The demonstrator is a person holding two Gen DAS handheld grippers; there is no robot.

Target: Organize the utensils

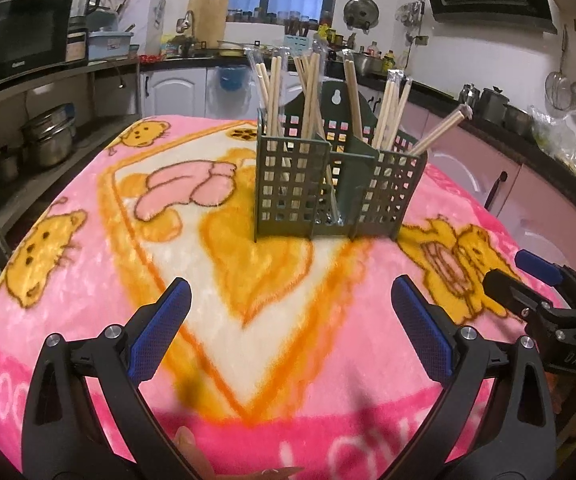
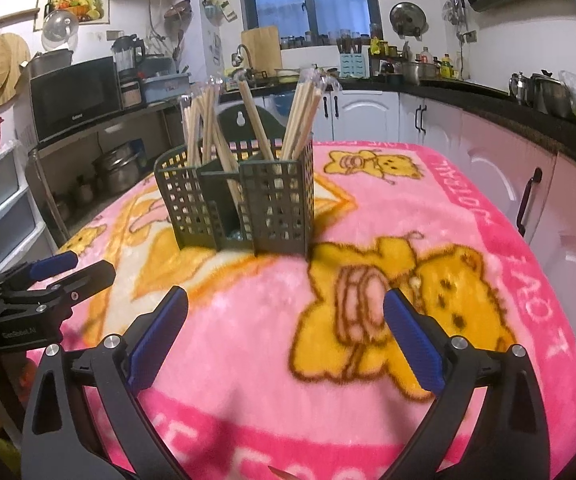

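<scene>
A dark green lattice utensil holder (image 1: pixel 327 184) with three compartments stands on a pink cartoon blanket (image 1: pixel 88 300). Several wrapped wooden chopsticks (image 1: pixel 311 92) stand in its compartments. The holder also shows in the right wrist view (image 2: pixel 244 200) with the chopsticks (image 2: pixel 299 116) fanned out. My left gripper (image 1: pixel 291 300) is open and empty, low over the blanket in front of the holder. My right gripper (image 2: pixel 286 308) is open and empty, over the bear print. Each gripper shows at the edge of the other's view: the right one (image 1: pixel 527 280), the left one (image 2: pixel 68 268).
Kitchen counters ring the table: a microwave (image 1: pixel 20 40) on shelves to the left, steel pots (image 1: pixel 48 136) below it, pink cabinets (image 1: pixel 507 168) to the right, a sink and window at the back. The blanket (image 2: pixel 487 320) covers the whole tabletop.
</scene>
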